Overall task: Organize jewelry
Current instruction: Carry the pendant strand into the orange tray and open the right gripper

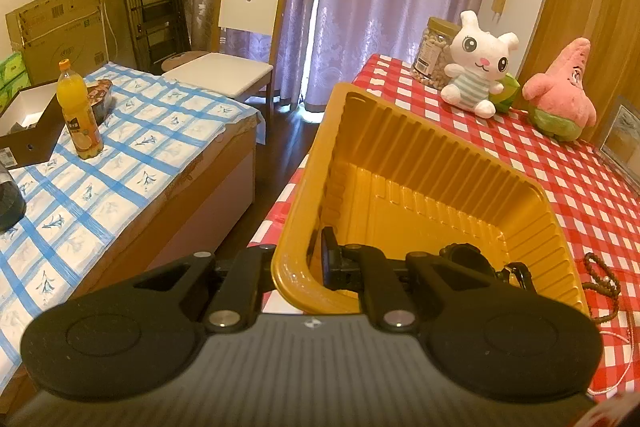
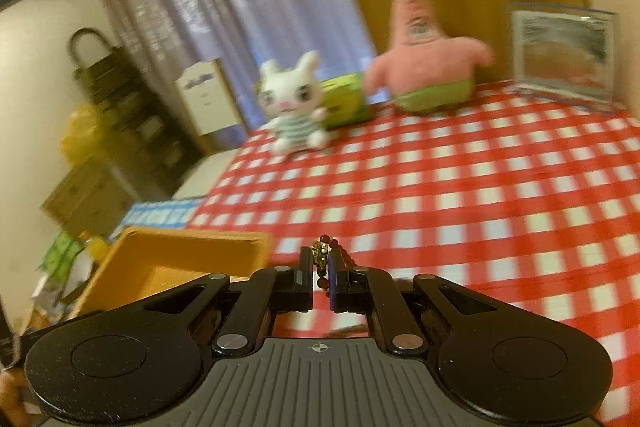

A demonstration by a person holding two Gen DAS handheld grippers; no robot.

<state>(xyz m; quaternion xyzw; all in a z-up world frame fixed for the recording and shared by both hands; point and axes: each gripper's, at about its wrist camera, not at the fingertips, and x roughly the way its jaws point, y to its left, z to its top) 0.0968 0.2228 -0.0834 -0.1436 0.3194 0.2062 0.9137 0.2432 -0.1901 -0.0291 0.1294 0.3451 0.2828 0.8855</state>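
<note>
A: What is the right hand-held gripper (image 2: 320, 281) grasping?

B: A string of small dark red round beads with a little gold charm (image 2: 321, 254), pinched between its two pads. The beads stick out above the fingertips, over the red-and-white checked cloth of the desk (image 2: 460, 195).

A: And the left hand-held gripper (image 1: 298, 263)?

B: Clenched on the near wall of the ribbed orange plastic tray (image 1: 420, 163), one finger inside and one outside. The tray stands tilted at the desk's left edge.

A: Anything in the tray?

B: A dark object, perhaps a watch (image 1: 464, 253), lies at the bottom near the gripper. Just outside the tray's right wall, a brown wooden bead bracelet (image 1: 604, 285) lies on the cloth.
</note>
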